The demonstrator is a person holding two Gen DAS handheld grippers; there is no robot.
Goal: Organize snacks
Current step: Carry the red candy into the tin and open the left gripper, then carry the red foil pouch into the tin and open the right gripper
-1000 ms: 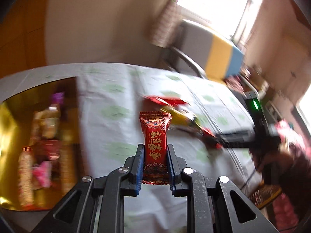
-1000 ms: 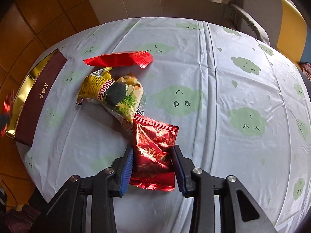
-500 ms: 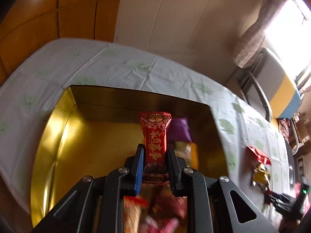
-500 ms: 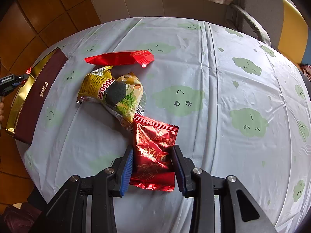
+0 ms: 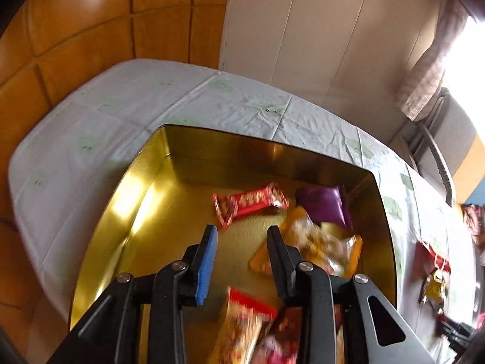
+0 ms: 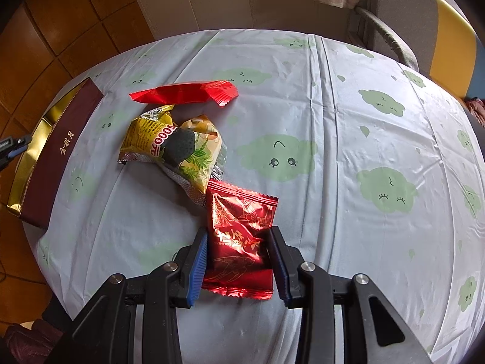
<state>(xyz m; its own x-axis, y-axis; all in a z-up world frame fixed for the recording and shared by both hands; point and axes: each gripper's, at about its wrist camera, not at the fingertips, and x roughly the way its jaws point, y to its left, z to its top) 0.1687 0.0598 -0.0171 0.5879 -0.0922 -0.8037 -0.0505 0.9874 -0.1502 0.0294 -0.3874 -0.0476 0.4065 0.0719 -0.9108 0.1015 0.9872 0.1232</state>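
Observation:
My left gripper is open and empty above the gold box. A red snack bar lies blurred inside the box just beyond the fingertips, beside a purple packet and an orange packet. My right gripper straddles a dark red foil packet lying on the tablecloth; its pads sit at the packet's sides, touching or almost touching it. A yellow packet and a long red wrapper lie farther out.
The gold box with its maroon side stands at the table's left edge in the right wrist view. A chair stands behind the table. More snacks lie at the near end of the box.
My left gripper carried the red snack bar over the gold box, then opened; the bar now lies inside the box. My right gripper and its red packet have stayed in place.

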